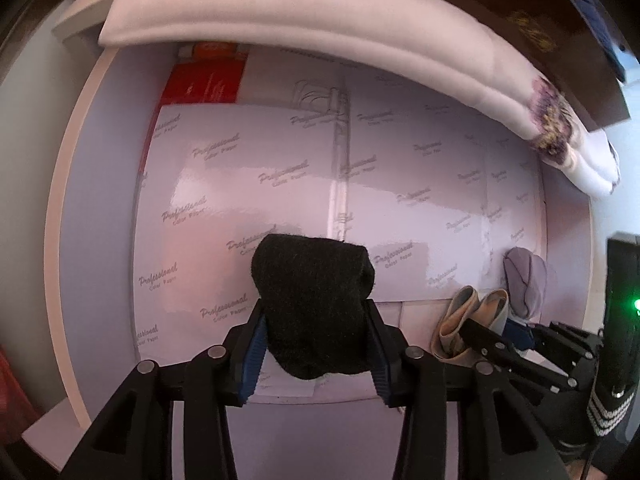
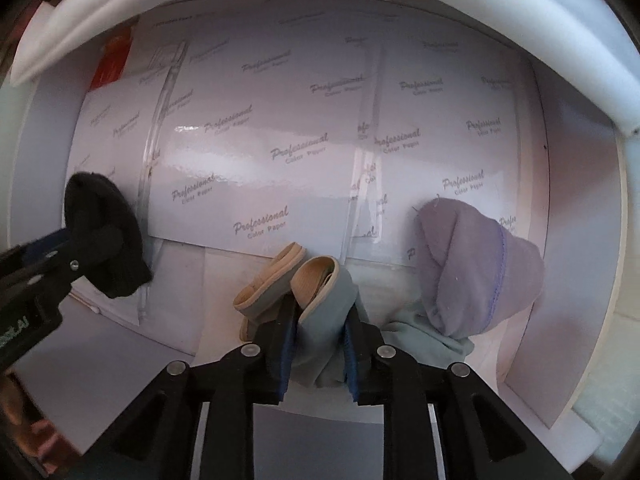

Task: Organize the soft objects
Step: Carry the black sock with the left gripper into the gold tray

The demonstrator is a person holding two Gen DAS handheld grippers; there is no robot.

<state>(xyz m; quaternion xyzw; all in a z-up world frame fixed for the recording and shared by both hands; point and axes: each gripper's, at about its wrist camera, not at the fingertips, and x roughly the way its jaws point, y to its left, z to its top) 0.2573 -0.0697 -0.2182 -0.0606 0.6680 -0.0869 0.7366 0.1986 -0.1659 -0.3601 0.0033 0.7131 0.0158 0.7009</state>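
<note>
**user_a:** Left wrist view first: the left gripper [image 1: 316, 344] has its blue pads about half spread and pressed on both sides of a rolled-up fuzzy black sock [image 1: 314, 304]. The roll sticks out past the fingertips, long axis running along the fingers, rounded end pointing away from the camera and down toward the glossy white printed paper sheets [image 1: 400, 184] lining the shallow white tray [image 1: 92, 184]. So that one's gripped and hanging over the tray floor; can't tell if it's touching.

**user_b:** And the other side?

**user_a:** In the right wrist view the right gripper [image 2: 318, 344] is nearly closed, pinching a thin grey-blue sock with a beige cuff [image 2: 320, 304]. The sock runs lengthwise up between the pads, open cuff end pointing away from the camera. A second beige-cuffed piece [image 2: 272, 280] lies just to its left, probably its mate. Right beside it on the other side sits a bunched lilac sock [image 2: 476, 264], close to the tray's right wall.

**user_b:** So which hand matters for whatever comes next?

**user_a:** My guess is the spacing between them. The black sock is well off to the left of the grey-blue pair, which sits near the lilac one. Left hand's clearly nearer the open middle of the tray, so I'd set the black roll down there, same orientation, alongside the others.
</note>
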